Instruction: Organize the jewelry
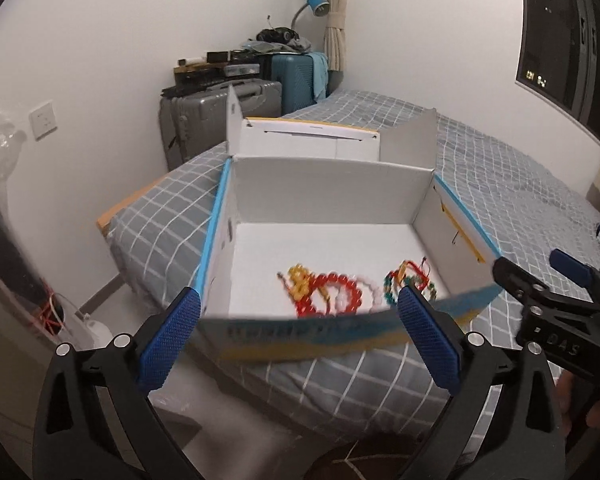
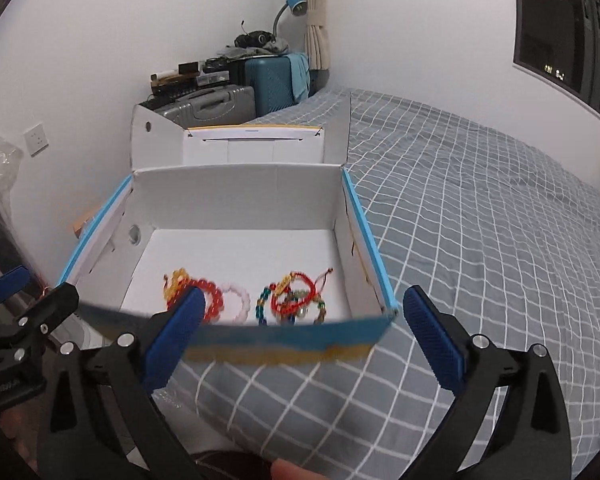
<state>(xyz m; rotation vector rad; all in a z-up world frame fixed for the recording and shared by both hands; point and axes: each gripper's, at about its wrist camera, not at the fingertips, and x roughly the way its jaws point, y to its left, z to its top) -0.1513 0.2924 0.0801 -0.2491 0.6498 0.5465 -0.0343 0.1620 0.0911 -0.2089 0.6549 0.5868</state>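
An open white cardboard box [image 1: 324, 196] with blue edges sits on the bed; it also shows in the right wrist view [image 2: 236, 196]. Inside near its front wall lie several bead bracelets: a red one [image 1: 332, 292] [image 2: 212, 298], a pale pink one [image 2: 238, 300], a yellow knot charm [image 1: 298, 280] and a green-and-red bunch [image 1: 410, 280] [image 2: 296, 300]. My left gripper [image 1: 296, 320] is open and empty just before the box's front wall. My right gripper [image 2: 304, 320] is open and empty at the front right corner; it shows at the right of the left wrist view [image 1: 540, 288].
The box's lid [image 1: 308, 136] stands open behind it. The grey checked bed [image 2: 480, 220] stretches to the right. Suitcases [image 1: 220, 112] with clutter and a blue lamp [image 1: 316, 4] stand by the wall. The bed's left edge drops to the floor [image 1: 100, 300].
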